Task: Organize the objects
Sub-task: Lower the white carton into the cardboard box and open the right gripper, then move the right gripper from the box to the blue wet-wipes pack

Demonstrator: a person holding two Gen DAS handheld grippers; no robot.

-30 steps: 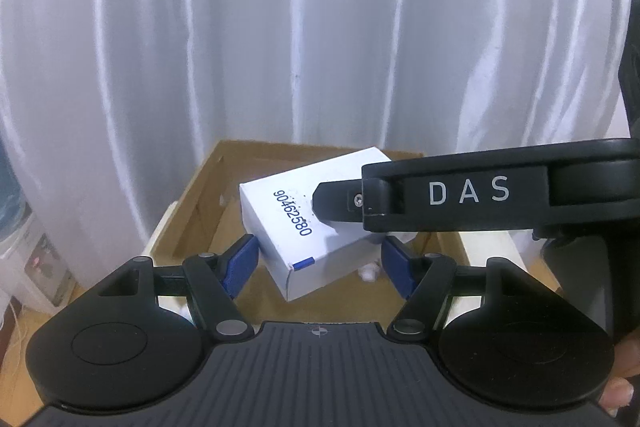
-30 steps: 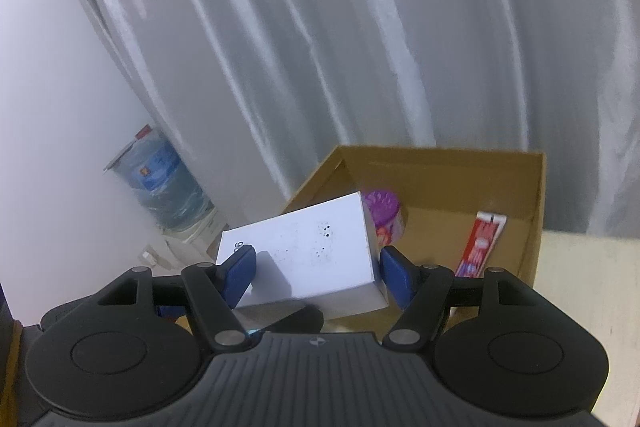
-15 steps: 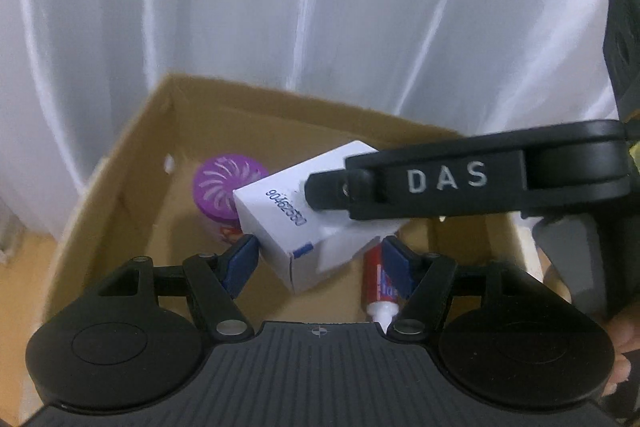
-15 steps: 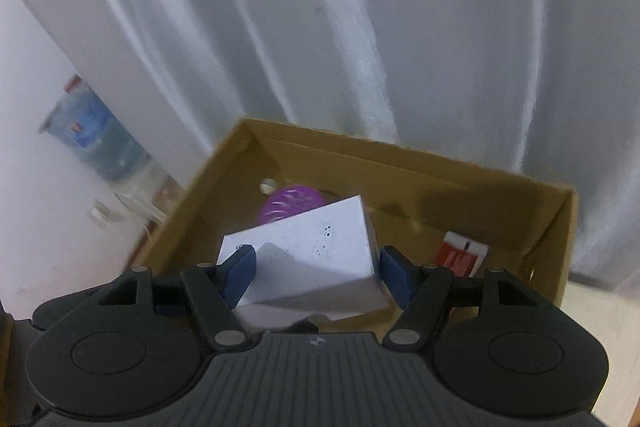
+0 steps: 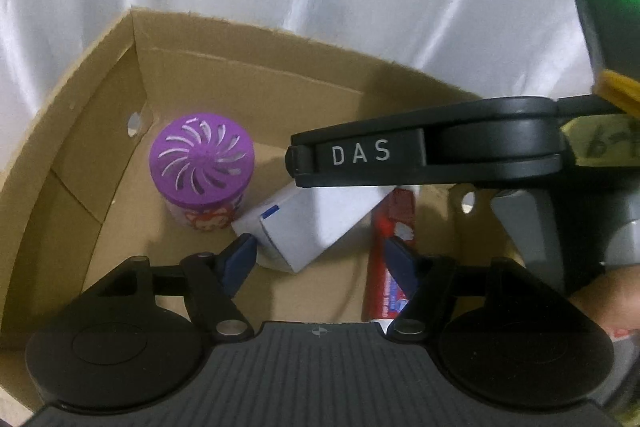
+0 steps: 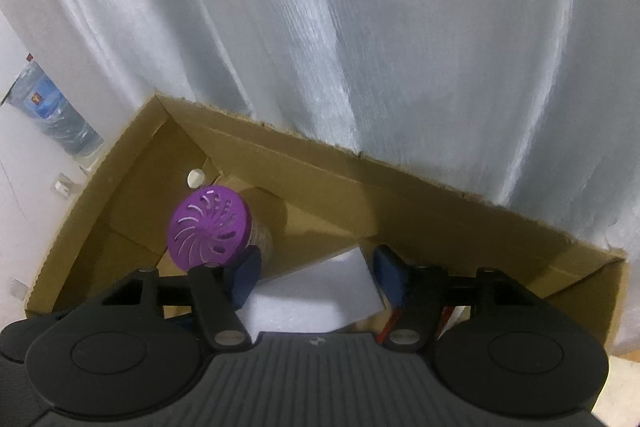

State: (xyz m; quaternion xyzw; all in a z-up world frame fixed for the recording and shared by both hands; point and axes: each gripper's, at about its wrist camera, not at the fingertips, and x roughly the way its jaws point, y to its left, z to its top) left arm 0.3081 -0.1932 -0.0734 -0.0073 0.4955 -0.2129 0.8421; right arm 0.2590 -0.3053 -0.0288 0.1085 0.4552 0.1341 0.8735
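Note:
A white box point(image 5: 316, 223) hangs tilted inside the cardboard carton point(image 5: 240, 75), between a purple-lidded air freshener point(image 5: 202, 163) and a red toothpaste box point(image 5: 394, 219). My left gripper point(image 5: 320, 255) straddles the lower end of the white box. Its jaws are opening and its pads stand clear of the box. A finger point(image 5: 360, 155) of the right gripper, marked DAS, crosses over the box's upper end. In the right wrist view my right gripper point(image 6: 316, 267) is closing, with the white box point(image 6: 316, 295) filling the gap between its pads. The air freshener point(image 6: 208, 227) stands just left of it.
The carton point(image 6: 360, 187) backs onto a white curtain point(image 6: 360, 47). A water bottle point(image 6: 52, 119) stands on the floor beyond the carton's left wall. A hand point(image 5: 608, 291) shows at the right edge of the left wrist view. Bare carton floor lies left of the air freshener.
Both grippers have dropped forward into the carton with the white box. The left jaws have spread off the box, which now sits lower between the right pads.

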